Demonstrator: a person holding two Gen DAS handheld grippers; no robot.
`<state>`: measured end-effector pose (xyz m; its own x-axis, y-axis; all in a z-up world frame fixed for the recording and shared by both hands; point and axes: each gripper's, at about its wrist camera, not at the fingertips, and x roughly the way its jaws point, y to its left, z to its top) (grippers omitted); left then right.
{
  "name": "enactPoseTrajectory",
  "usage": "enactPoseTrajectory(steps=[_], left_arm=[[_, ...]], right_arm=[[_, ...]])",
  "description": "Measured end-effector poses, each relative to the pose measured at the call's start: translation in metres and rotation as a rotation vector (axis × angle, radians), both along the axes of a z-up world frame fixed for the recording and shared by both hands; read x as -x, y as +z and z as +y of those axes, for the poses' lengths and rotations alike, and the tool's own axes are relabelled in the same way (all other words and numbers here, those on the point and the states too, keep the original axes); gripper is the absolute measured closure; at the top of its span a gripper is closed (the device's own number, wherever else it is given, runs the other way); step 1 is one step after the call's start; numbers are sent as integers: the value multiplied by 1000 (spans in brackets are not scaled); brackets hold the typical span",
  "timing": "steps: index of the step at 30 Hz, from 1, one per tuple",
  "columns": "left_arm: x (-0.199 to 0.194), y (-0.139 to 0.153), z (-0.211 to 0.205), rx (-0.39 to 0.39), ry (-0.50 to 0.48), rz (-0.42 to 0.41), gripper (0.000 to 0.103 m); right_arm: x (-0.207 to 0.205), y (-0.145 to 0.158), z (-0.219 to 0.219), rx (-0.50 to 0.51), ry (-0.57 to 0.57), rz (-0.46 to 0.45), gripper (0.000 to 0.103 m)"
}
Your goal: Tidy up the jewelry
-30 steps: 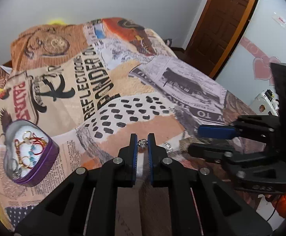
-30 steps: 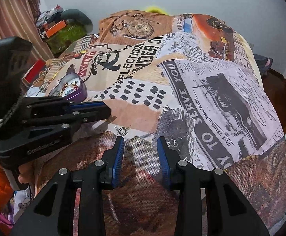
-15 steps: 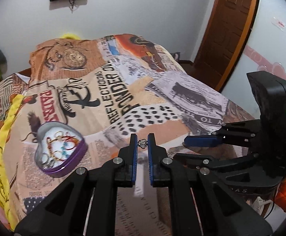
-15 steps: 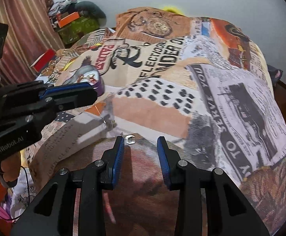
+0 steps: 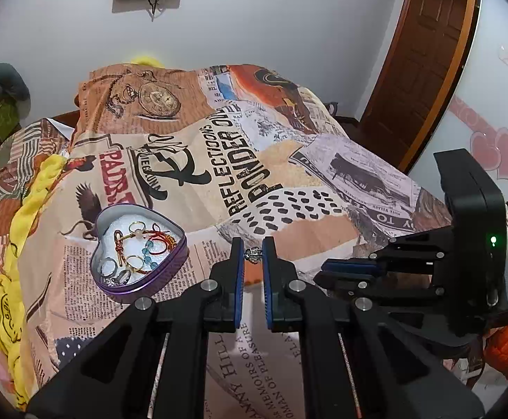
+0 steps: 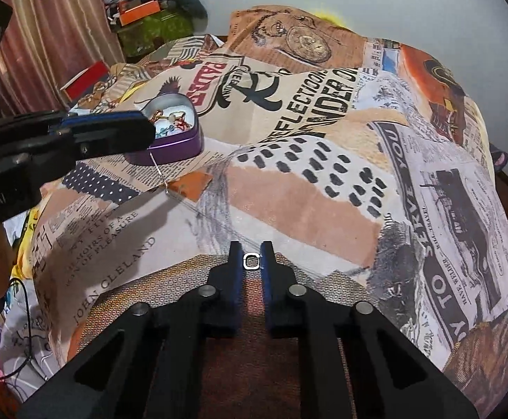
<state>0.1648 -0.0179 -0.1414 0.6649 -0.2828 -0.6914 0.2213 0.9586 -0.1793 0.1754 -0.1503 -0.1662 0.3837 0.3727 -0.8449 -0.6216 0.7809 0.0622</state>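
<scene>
Right gripper point(image 6: 252, 261) jaws just closed, pinching a small ring point(image 6: 251, 261) near the bed's point(image 6: 323, 188) edge; left gripper point(image 5: 252, 254) clamps a charm point(image 5: 252, 253), tin point(image 5: 138, 249) well apart.

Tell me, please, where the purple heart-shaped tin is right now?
In the left wrist view the purple heart-shaped tin lies open on the printed bedspread, left of the left gripper, beside the yellow cloth.

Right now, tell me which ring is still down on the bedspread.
The square silver ring between the right gripper's closed fingers; the crown ring is lifted in the left gripper, the others lie in the heart tin.
</scene>
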Motion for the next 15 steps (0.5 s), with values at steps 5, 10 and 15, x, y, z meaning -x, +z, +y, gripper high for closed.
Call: enactPoseTrajectory(steps=[5,10,15], left_arm=[[5,9,4,5,12,-26,95],[10,20,15,2,38,-53,95],[12,32,30,1,73,-87,95]], right_arm=[[-5,8,-5,-50,-42,14,95],[-9,34,-6,-99,-66,-29,95],[-12,62,-2,-143,-79,-97,95]])
